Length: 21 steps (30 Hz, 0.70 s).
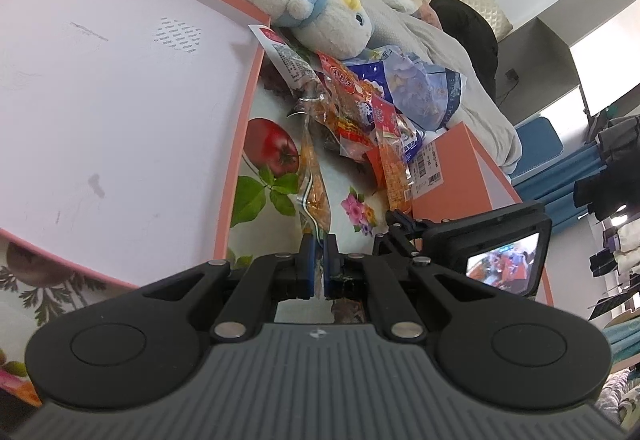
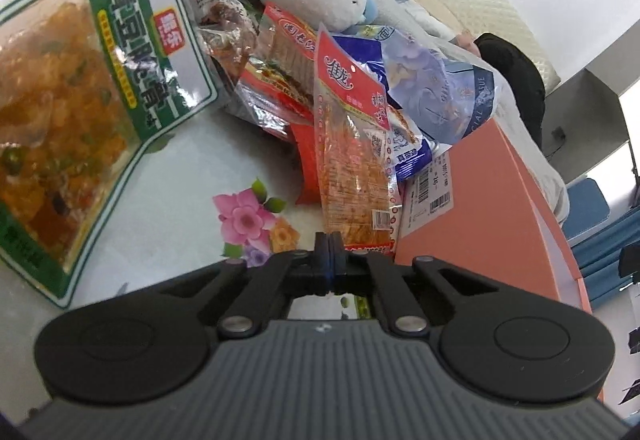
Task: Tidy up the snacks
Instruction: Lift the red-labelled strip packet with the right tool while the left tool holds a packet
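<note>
Where snack heap [image 2: 344,88] overlaps, labels hidden | left claw [image 1: 319,244] pinches green packet [image 2: 80,96] | right claw [image 2: 329,246] pinches red packet [image 2: 352,160]

A green-bordered packet [image 2: 80,88] with a clear window onto orange pieces is seen held up at the left of the right wrist view, edge-on in the left wrist view [image 1: 314,192], above the floral cloth. A red-topped clear packet [image 2: 354,160] of orange strips is held by its lower edge, leaning up against a pile [image 2: 280,72] of red, clear and blue wrappers heaped in front of a plush toy. A shallow pink-rimmed box [image 1: 120,100] with a white inside lies open beside the pile.
</note>
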Tool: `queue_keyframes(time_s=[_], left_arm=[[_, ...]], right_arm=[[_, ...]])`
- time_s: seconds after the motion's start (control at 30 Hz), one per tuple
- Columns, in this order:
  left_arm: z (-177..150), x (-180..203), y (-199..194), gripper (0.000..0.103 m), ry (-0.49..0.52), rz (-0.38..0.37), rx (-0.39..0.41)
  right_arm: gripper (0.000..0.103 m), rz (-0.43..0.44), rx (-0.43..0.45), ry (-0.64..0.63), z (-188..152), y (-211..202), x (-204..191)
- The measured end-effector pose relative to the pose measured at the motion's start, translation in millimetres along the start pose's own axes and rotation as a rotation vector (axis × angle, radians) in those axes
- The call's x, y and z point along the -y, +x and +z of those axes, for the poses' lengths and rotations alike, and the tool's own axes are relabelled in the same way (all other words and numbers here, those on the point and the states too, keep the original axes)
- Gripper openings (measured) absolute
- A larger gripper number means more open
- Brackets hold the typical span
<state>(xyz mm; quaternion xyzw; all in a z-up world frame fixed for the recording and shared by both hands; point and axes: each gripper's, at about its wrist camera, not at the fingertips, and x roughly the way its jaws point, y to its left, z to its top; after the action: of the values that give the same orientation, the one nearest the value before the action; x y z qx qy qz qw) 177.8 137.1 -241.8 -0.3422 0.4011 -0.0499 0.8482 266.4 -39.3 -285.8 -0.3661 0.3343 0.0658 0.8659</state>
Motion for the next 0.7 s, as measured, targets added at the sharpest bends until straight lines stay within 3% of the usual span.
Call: queue_keyframes(time_s=[0.17, 0.5, 0.7], left_arm=[[-0.7, -3.5, -3.8, 0.004, 0.001, 0.014, -0.005], [-6.8, -12.1, -18.9, 0.004, -0.033, 0.026, -0.006], [-17.8, -15.8, -40.8, 0.005, -0.027, 0.039, -0.023]], right_arm=[[0.003, 0.032, 0.007, 0.01, -4.2, -15.3, 3.1], [0.003, 0.194, 0.038, 0.024, -22.8, -73.7, 10.1], [0.003, 0.356, 0.007, 0.056, -37.1, -109.4, 12.0]])
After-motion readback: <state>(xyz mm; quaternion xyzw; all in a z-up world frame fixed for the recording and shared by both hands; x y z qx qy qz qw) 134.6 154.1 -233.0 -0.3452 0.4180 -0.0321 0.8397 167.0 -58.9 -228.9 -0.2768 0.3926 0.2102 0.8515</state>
